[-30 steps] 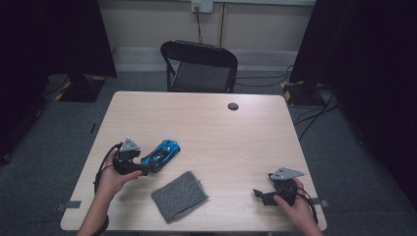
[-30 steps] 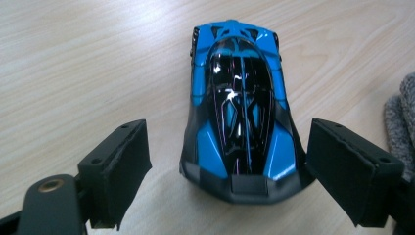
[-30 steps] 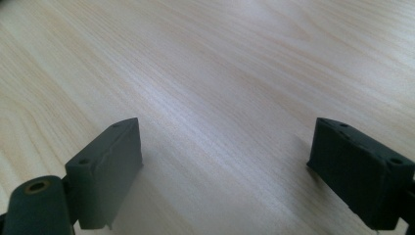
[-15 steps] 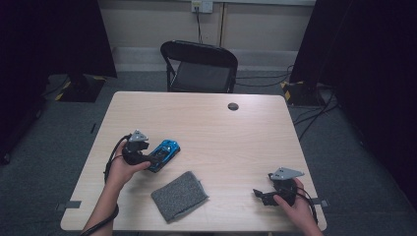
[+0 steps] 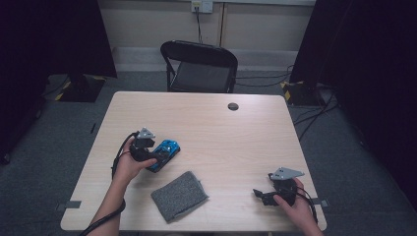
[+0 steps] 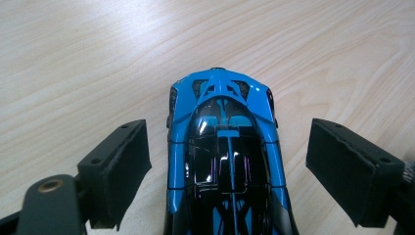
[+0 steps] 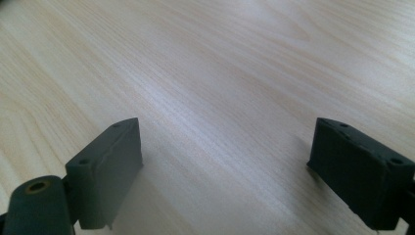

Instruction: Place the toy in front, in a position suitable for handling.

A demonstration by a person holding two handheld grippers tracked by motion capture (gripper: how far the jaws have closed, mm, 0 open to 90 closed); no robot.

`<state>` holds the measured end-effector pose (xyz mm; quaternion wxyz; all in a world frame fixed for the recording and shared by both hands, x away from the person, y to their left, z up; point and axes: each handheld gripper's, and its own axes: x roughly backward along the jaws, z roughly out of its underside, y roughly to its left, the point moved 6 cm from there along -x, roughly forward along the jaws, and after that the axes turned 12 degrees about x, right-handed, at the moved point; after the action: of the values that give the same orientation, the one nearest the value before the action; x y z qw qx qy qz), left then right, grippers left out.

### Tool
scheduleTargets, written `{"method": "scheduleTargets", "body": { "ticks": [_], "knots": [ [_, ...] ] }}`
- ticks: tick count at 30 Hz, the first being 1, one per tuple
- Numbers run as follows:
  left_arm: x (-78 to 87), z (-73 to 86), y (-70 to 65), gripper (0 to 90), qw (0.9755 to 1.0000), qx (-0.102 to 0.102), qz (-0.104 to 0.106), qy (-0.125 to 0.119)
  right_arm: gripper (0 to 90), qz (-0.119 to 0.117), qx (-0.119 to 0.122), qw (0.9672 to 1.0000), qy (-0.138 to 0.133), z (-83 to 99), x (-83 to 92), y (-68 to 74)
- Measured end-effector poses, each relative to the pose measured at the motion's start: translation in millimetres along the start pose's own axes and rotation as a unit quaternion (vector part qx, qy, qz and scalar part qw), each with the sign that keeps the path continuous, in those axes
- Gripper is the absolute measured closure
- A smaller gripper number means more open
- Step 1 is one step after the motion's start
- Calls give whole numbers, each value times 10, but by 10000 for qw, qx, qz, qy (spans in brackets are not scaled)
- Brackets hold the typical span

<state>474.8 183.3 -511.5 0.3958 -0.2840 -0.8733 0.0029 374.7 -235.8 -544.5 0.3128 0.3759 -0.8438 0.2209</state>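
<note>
Your left gripper (image 6: 225, 161) stands released, its jaws spread on either side of the blue toy car (image 6: 222, 147) with a gap on each side, pads not pressing it. The car sits on the table (image 5: 246, 132) at its left, in the near half. Just nearer lies a grey cloth (image 5: 179, 195). Your right gripper (image 7: 225, 171) is released too, over bare wood at the near right corner.

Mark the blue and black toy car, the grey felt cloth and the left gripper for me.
blue and black toy car (image 6: 225, 147): left gripper view, on its glossy black roof.
grey felt cloth (image 5: 179, 195): high view, on the middle of its surface.
left gripper (image 6: 227, 166): left gripper view, midway between its open jaws, which flank the car.
</note>
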Motion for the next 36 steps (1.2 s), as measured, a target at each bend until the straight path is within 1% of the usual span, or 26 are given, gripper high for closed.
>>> {"method": "scheduleTargets", "body": {
  "ticks": [1, 4, 5, 8, 10, 13, 19, 22, 28, 31, 32, 36],
  "knots": [
    [-6, 1, 2, 161, 10000, -45, -2, 36, 114, 0, -2, 10000, 1, 0, 0, 0],
    [-37, 9, 4, 161, 9999, -74, -54, 124, 114, 0, 0, 10000, -1, 0, 0, 0],
    [-45, 12, 0, 161, 9999, -22, -35, 131, 114, 0, -2, 10000, 1, 0, 0, 0],
    [-67, 13, -4, 161, 9999, -43, -23, 152, 114, -2, 1, 10000, -1, 0, 0, 0],
    [-85, 11, -10, 161, 9999, -35, -39, 143, 114, 1, -1, 10000, 0, 0, 0, 0],
    [-102, 5, -26, 161, 9999, -16, -2, 140, 114, -1, -1, 10000, 1, 0, 0, 0],
    [-148, 19, -38, 161, 9998, -60, -25, 209, 114, -1, 0, 10000, 0, 0, 0, 0],
    [-168, 22, -36, 161, 9998, 22, -32, 206, 114, 0, -2, 10000, 0, 0, 0, 0],
    [-196, 40, -27, 161, 9995, -35, -125, 288, 114, 0, -1, 10000, 0, 0, 0, 0],
    [-203, 64, -3, 161, 9993, 10, -163, 330, 114, -1, 0, 10000, 0, 0, 0, 0],
    [-208, 75, -1, 161, 9993, 58, -159, 329, 114, -1, -1, 10000, 0, 0, 0, 0],
    [-215, 116, 39, 169, 9986, 90, -232, 460, 114, -5, -3, 10000, -2, 0, 0, 0]
  ]
}}
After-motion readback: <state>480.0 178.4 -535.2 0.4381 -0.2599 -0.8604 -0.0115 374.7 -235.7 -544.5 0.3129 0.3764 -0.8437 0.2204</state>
